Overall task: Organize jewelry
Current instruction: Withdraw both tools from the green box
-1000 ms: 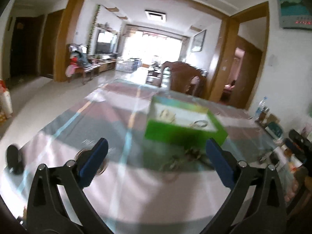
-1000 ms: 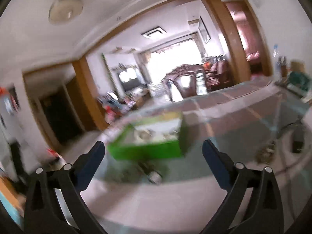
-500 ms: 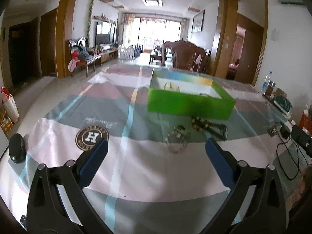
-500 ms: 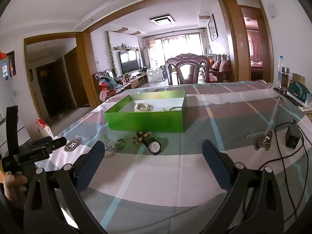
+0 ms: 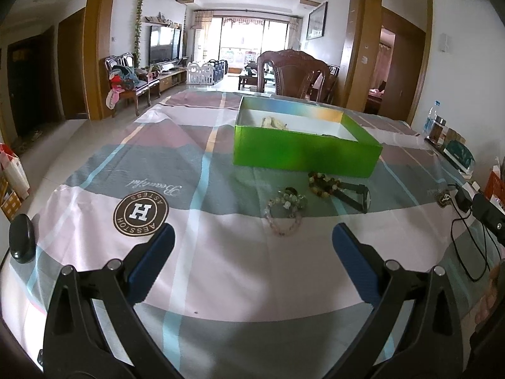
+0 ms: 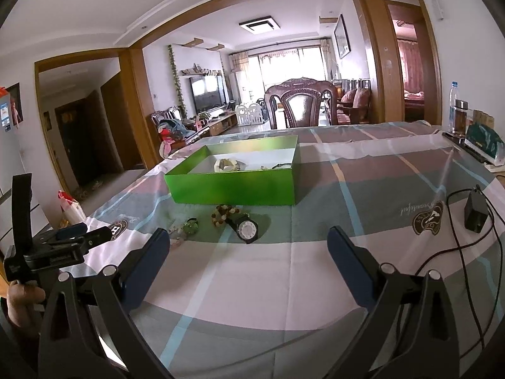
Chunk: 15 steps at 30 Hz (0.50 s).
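Plaid cloth covers the bench (image 5: 221, 271). Left wrist view: left hand-held gripper (image 5: 252, 252) spread wide, empty; bracelets (image 5: 285, 210) mid-frame below the green box (image 5: 303, 154). Right wrist view: right hand-held gripper (image 6: 247, 254) wide, empty; watch (image 6: 247, 230) at centre.

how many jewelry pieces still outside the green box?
4: pale bead bracelet, green-bead bracelet, dark amber bead bracelet, black watch, all on the cloth before the green box. Overlaps may hide more.

Both grippers' fingers (image 5: 151, 265) spread wide, empty.
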Motion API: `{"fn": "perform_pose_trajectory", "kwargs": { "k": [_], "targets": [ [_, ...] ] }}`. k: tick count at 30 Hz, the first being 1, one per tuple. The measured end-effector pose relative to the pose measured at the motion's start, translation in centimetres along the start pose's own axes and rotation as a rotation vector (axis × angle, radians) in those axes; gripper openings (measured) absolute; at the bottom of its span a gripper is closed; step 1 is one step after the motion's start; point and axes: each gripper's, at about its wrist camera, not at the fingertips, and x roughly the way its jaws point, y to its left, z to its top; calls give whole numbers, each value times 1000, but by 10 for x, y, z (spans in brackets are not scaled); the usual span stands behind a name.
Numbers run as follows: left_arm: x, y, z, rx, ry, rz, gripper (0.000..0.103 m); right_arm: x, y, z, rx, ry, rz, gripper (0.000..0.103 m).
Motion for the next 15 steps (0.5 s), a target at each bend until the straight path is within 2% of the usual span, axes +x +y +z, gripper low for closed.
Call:
{"fn": "perform_pose_trajectory", "kwargs": {
  "k": [15],
  "targets": [
    [12,-4,0,19,29,-12,99,18,-6,-3,-4,47,4,98]
  ]
}}
